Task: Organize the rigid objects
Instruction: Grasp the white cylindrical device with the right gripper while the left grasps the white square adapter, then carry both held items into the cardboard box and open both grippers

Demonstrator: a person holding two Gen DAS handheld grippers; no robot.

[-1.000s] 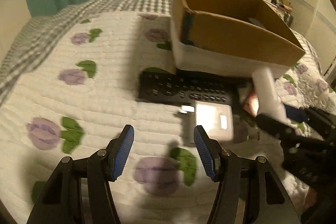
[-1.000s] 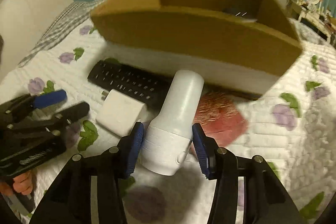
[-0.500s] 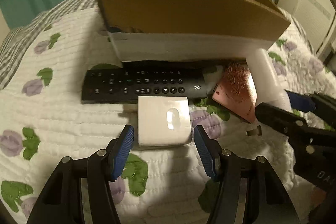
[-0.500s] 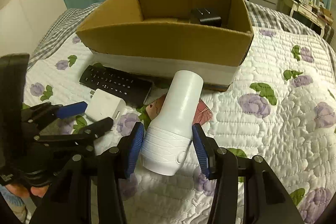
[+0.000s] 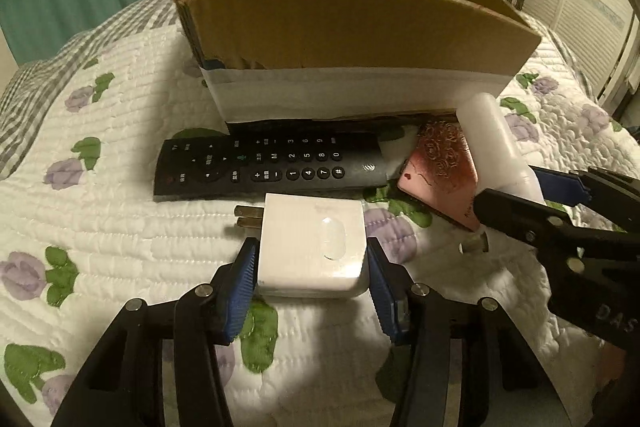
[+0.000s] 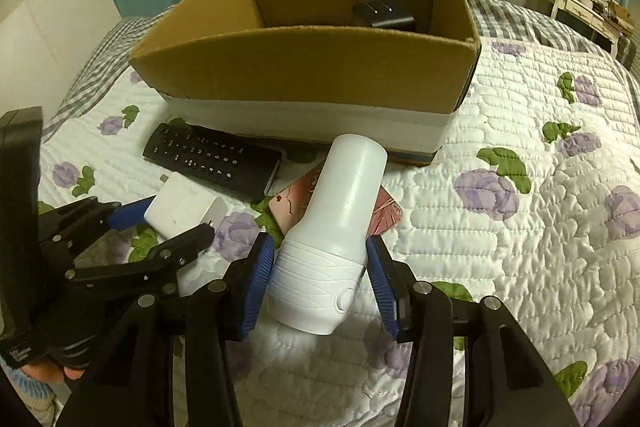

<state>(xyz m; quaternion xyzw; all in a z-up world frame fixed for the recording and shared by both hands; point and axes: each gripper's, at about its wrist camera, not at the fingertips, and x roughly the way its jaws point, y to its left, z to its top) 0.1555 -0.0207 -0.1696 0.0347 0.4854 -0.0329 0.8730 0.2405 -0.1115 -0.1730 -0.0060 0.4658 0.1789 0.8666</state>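
Observation:
A white plug-in charger (image 5: 312, 247) lies on the quilted bed, prongs pointing left. My left gripper (image 5: 312, 283) straddles it; its jaws are closing and both blue pads touch the charger's sides. My right gripper (image 6: 320, 267) is shut on a white cylindrical device (image 6: 344, 211), whose far end is tilted toward the cardboard box (image 6: 304, 67). A black remote (image 5: 272, 163) lies along the box's front wall. A pink card (image 5: 440, 171) lies beside it, partly under the device. In the right wrist view the left gripper (image 6: 172, 223) sits at the left around the charger (image 6: 184, 203).
A black adapter (image 6: 384, 15) rests inside the box at its far end. The floral quilt (image 6: 540, 227) spreads to the right of the box. Teal curtains hang behind the bed, and a dresser with a mirror stands at the far right.
My left gripper has swung toward the box and come forward over the charger, and its jaws have narrowed onto it. The right gripper keeps its hold on the white device, drawn back slightly.

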